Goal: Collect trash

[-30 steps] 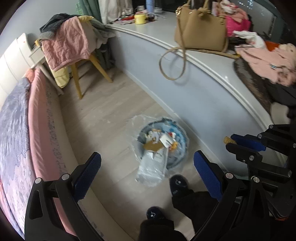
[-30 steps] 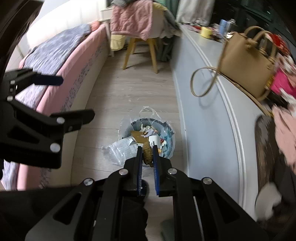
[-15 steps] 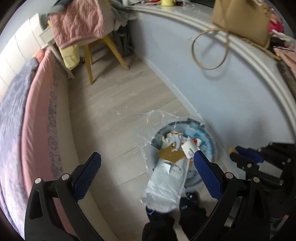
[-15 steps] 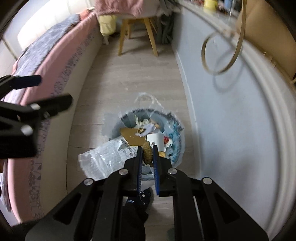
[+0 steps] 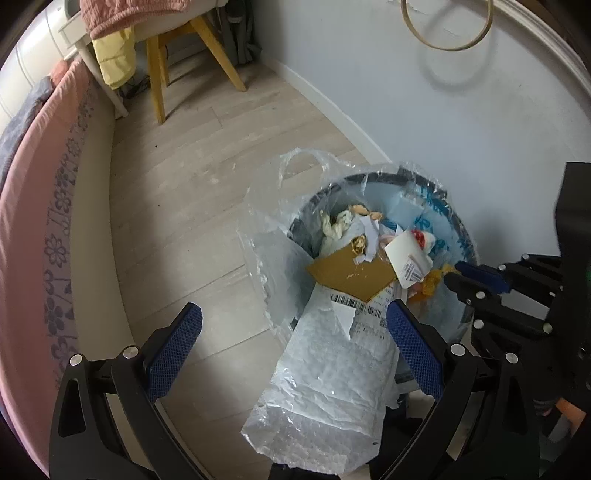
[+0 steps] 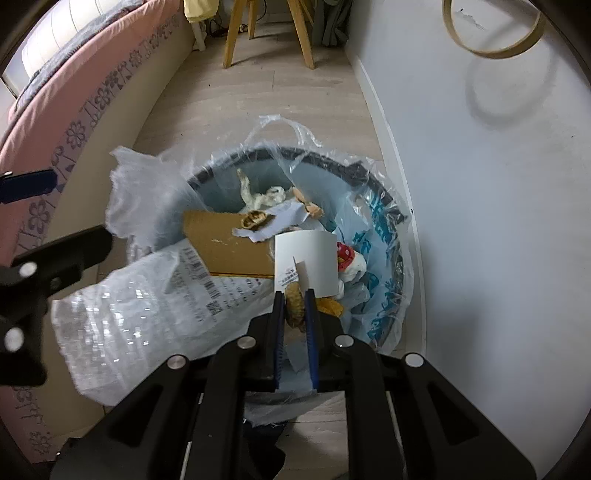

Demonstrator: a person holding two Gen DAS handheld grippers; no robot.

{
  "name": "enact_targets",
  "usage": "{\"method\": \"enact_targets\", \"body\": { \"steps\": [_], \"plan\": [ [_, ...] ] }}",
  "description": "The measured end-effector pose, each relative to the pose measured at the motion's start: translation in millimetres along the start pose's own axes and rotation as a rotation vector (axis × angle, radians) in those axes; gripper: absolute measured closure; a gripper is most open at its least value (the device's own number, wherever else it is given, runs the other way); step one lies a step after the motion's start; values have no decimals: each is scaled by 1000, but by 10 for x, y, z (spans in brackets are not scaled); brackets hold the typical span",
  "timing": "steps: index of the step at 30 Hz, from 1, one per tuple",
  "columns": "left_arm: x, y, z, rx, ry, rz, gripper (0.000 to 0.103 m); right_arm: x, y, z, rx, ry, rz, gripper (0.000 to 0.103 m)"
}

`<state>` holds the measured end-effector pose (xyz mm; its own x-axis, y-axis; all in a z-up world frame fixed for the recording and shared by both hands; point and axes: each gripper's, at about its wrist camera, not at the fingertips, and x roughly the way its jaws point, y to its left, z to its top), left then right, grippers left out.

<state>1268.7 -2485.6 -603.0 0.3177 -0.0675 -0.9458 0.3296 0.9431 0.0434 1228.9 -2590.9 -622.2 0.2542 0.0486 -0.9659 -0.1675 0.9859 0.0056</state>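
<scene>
Right wrist view: right gripper (image 6: 295, 308) pinches a brown scrap (image 6: 294, 304) above the bin (image 6: 384, 236); left gripper (image 5: 293, 343) gapes wide, empty.

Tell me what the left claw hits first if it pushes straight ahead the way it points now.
Most likely the bubble mailer, which lies between the open left claw and hangs over the bin rim. Depth is uncertain in this fisheye view.

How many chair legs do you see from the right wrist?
3 chair legs: one at far left, one short beside it, one at right. A fourth may be hidden beyond the frame's top.
</scene>
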Motion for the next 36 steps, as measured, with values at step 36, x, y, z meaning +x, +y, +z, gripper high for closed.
{"method": "enact_targets", "body": {
  "steps": [36],
  "plan": [
    [207,-15,47,10,-4,-15,6,171,119,-112,-66,-10,-32,54]
  ]
}}
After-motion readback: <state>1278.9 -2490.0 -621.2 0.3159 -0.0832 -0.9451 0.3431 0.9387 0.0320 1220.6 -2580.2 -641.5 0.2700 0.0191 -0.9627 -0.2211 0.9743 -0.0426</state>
